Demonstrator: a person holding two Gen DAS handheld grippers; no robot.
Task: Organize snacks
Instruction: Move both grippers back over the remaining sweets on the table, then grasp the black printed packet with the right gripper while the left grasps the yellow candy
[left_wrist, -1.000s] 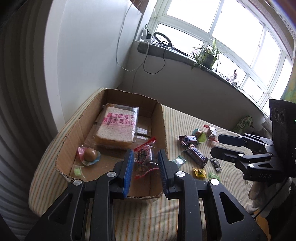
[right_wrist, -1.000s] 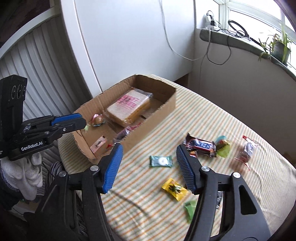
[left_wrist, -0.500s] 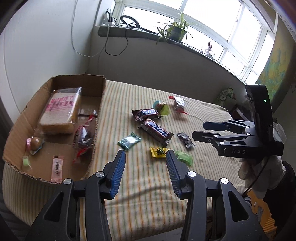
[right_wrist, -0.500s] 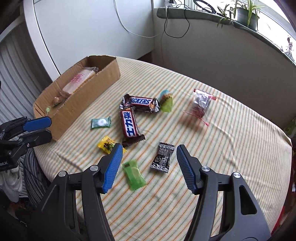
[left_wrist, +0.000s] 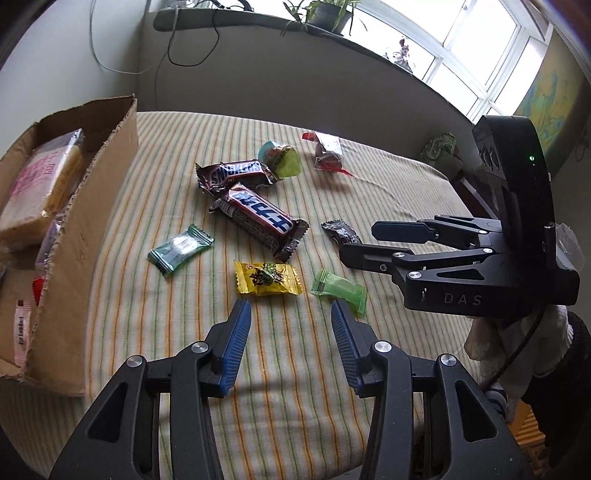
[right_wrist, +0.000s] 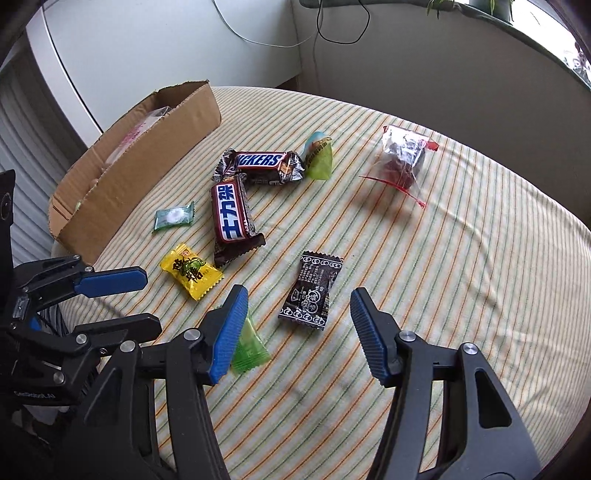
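Two grippers, both with jaws spread and nothing between them. Left gripper (left_wrist: 291, 308) sits low centre of its view, just below the yellow candy (left_wrist: 267, 278); the light green candy (left_wrist: 340, 289) lies to the right of that, near the right fingertip. Right gripper (right_wrist: 298, 297) is low centre in its view, with the black sachet (right_wrist: 312, 289) lying on the cloth in the gap between its fingers and not touched.

Mid-frame on the striped tablecloth (right_wrist: 461, 258): two Snickers bars (right_wrist: 231, 216) meeting at an angle, a teal mint (right_wrist: 173, 216) to their left, a jelly cup (right_wrist: 318, 157) and a clear bag with red trim (right_wrist: 402, 162) upper right.

Cardboard box (left_wrist: 92, 206) at left frame edge holds wrapped bread (left_wrist: 40, 184) and small packets.
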